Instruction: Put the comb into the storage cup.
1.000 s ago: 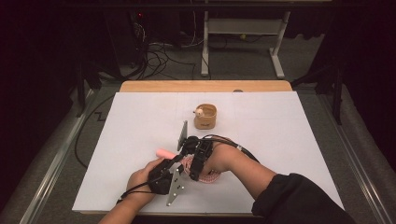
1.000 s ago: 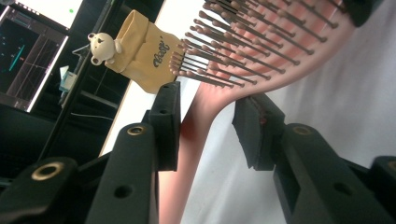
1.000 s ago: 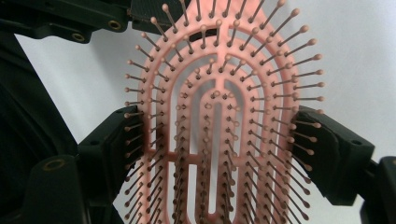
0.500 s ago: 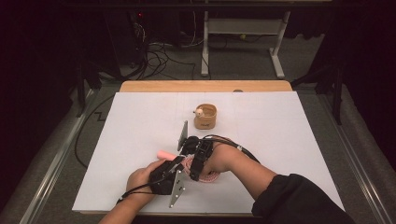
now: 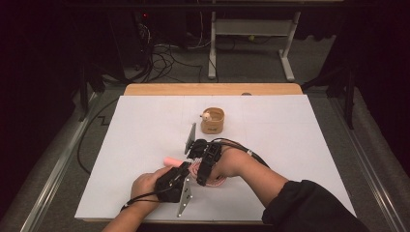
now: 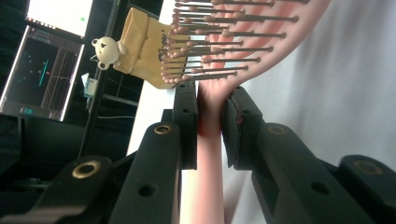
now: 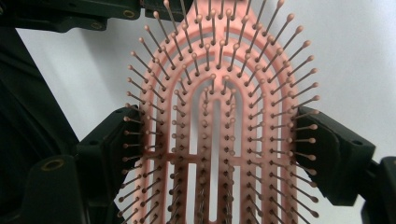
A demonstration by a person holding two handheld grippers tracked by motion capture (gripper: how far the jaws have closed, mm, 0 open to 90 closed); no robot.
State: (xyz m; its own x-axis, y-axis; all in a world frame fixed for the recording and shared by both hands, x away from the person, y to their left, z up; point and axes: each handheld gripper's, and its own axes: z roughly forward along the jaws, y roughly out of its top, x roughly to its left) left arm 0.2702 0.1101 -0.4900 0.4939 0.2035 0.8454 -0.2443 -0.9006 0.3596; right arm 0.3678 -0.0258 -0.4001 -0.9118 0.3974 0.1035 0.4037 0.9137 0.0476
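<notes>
A pink plastic vented hairbrush with ball-tipped bristles lies low over the white table — its slim handle clamped on both sides, its slotted oval head gripped at the edges.

left hand-held gripper jaws just closing, now clamped on the pink hairbrush handle

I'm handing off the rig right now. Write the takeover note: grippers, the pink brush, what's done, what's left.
Left gripper: jaws have just been closing, now shut on the pink hairbrush at its handle.
Right gripper: clamped across the brush head, bristles facing its camera.
Brush sits low over the white table, near the front edge; the tan cup with a bear figure stands farther back, untouched.
Done: two-gripper hold. Left: likely moving the brush onward; destination unclear.
</notes>
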